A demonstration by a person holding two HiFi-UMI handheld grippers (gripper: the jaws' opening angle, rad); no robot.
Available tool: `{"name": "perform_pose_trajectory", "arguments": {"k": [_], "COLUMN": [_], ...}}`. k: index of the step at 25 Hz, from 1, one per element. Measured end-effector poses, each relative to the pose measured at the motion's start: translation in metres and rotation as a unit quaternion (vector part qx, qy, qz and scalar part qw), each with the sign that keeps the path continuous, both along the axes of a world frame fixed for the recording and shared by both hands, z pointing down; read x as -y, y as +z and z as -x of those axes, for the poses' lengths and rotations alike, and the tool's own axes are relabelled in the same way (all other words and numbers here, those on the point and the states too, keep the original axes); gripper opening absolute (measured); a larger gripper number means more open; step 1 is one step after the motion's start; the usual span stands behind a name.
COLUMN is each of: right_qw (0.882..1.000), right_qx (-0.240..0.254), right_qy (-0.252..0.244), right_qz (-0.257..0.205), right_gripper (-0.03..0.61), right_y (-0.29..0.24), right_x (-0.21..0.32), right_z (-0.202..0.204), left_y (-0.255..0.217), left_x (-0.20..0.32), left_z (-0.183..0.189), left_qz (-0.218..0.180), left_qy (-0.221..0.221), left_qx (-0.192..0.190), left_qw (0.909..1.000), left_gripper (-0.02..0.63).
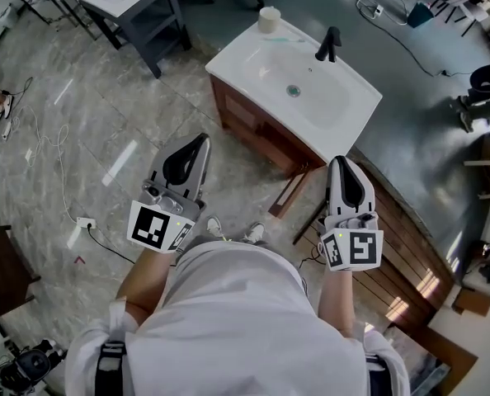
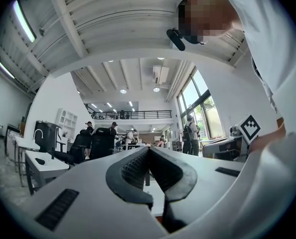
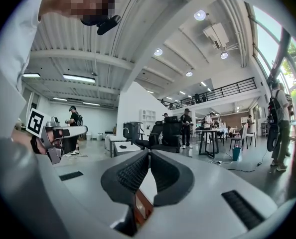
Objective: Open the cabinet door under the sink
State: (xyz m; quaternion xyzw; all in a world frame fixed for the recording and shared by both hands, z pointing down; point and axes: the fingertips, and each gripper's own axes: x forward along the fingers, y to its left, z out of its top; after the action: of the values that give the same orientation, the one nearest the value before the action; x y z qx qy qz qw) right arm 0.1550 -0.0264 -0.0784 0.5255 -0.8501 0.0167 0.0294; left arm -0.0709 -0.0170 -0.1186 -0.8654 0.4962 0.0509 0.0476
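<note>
The white sink with a black faucet sits on a brown wooden cabinet ahead of me; its front doors look shut. My left gripper is held in the air short of the cabinet's left front, with its jaws together and empty. To the right of the cabinet, my right gripper is also shut and empty. In the left gripper view the dark ribbed pads meet at the left gripper's tip. The right gripper shows the same, with a strip of brown cabinet below its jaws.
A pale cup stands on the sink's back corner. A dark grey table stands at the back left. Cables and a power strip lie on the floor at left. Wooden boards lie at right, loose sticks by the cabinet.
</note>
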Motion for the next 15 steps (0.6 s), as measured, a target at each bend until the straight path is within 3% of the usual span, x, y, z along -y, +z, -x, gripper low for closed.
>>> {"name": "perform_pose_trajectory", "arguments": {"k": [15], "right_qw": [1.000], "right_qx": [0.003], "right_qy": [0.004], "right_qz": [0.010], "right_gripper": [0.041], "right_y": [0.005], "right_x": [-0.025], "right_z": [0.021], "left_y": [0.005], "left_x": [-0.017], "left_z": [0.018], "left_qz": [0.005], "left_qy": [0.016], "left_qx": [-0.006], "left_qw": [0.9998], "left_gripper": [0.014]}}
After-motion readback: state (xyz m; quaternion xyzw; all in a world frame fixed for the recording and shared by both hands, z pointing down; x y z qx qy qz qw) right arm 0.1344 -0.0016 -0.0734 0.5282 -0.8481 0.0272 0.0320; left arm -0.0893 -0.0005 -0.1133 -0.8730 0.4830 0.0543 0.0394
